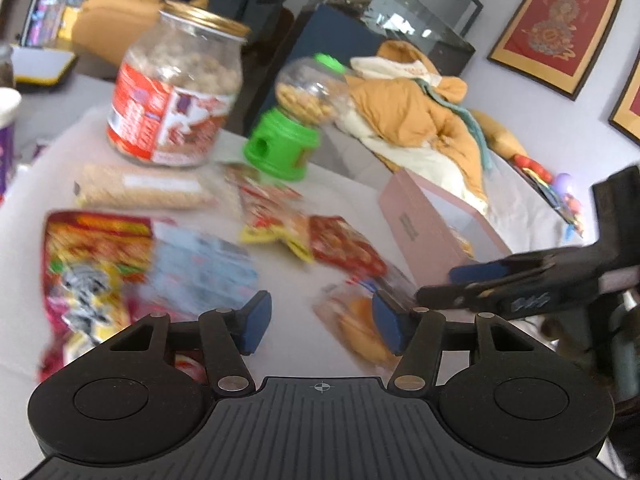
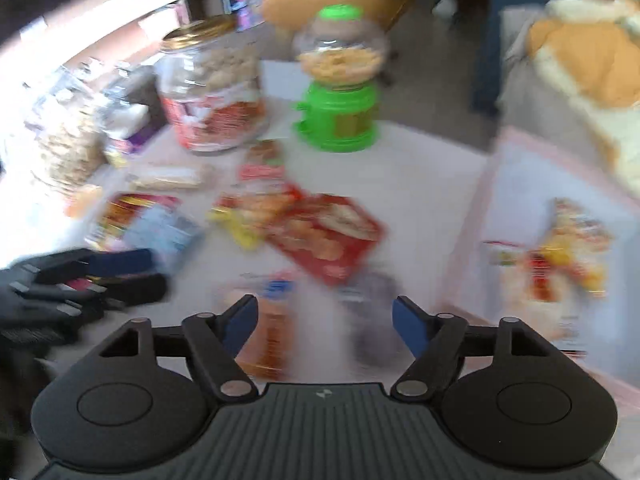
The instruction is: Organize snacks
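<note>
My left gripper (image 1: 320, 324) has its two blue pads spread apart with nothing between them, and it hangs over the white table (image 1: 288, 280). My right gripper (image 2: 324, 326) is spread wide too, and it holds nothing. Both pictures are blurry (so small words on the packs are lost to me). In the left view, the right gripper (image 1: 460, 284) pokes in from the right, down near the pink box (image 1: 416, 220). The snacks lie all over the table. Near my left gripper, on the right, is a clear pack with something orange inside (image 1: 356, 328). A red pack (image 1: 344, 244) lies in the middle, touching a yellow-edged pack (image 1: 276, 220) on its left. On the near left sits a big bright bag (image 1: 96, 264) beside a pale blue pack (image 1: 204, 264). Farther off lies a long pack of wafer rolls (image 1: 144, 190). At the far side stands a glass jar with a gold lid (image 1: 176, 92), and to its right a green candy machine (image 1: 292, 132) with a clear ball top. In the right view, the pink box (image 2: 516, 176) is open on the right, and one bright snack pack (image 2: 560, 256) lies inside it.
</note>
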A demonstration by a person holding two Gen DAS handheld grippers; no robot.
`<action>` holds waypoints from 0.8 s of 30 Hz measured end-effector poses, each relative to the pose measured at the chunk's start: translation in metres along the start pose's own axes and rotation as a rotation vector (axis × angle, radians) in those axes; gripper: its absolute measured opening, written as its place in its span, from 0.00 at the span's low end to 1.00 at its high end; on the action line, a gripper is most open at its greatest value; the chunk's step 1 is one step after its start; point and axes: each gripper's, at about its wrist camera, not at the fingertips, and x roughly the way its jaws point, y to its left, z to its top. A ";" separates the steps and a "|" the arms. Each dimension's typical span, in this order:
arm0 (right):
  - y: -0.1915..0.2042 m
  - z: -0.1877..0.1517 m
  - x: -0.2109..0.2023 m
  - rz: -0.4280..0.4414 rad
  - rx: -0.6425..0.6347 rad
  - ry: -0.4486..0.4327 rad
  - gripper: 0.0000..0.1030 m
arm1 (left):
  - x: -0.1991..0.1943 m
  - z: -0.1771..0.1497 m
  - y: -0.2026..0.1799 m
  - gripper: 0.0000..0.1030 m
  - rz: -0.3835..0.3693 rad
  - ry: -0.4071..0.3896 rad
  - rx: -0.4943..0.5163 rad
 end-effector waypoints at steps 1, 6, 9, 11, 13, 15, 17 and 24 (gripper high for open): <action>-0.004 -0.006 0.002 -0.013 -0.009 0.002 0.71 | 0.001 -0.001 -0.005 0.60 -0.001 0.009 0.000; -0.011 -0.022 0.027 -0.052 0.021 -0.004 0.71 | 0.009 -0.007 -0.029 0.60 0.047 0.053 0.047; -0.014 -0.030 0.033 -0.062 0.055 -0.043 0.66 | 0.013 -0.010 -0.040 0.60 0.090 0.076 0.072; -0.013 -0.037 0.025 -0.042 0.056 -0.058 0.38 | 0.018 -0.009 -0.049 0.60 0.116 0.081 0.085; -0.009 -0.048 0.016 -0.020 0.042 -0.063 0.39 | 0.027 -0.007 -0.057 0.60 0.130 0.078 0.095; -0.005 -0.066 0.005 -0.008 0.029 -0.077 0.39 | 0.041 -0.006 -0.067 0.60 0.145 0.083 0.114; -0.003 -0.086 -0.009 -0.008 0.015 -0.092 0.39 | 0.059 -0.008 -0.080 0.61 0.197 0.100 0.165; -0.021 -0.136 -0.044 -0.067 0.059 -0.125 0.40 | 0.084 -0.025 -0.115 0.60 0.318 0.141 0.377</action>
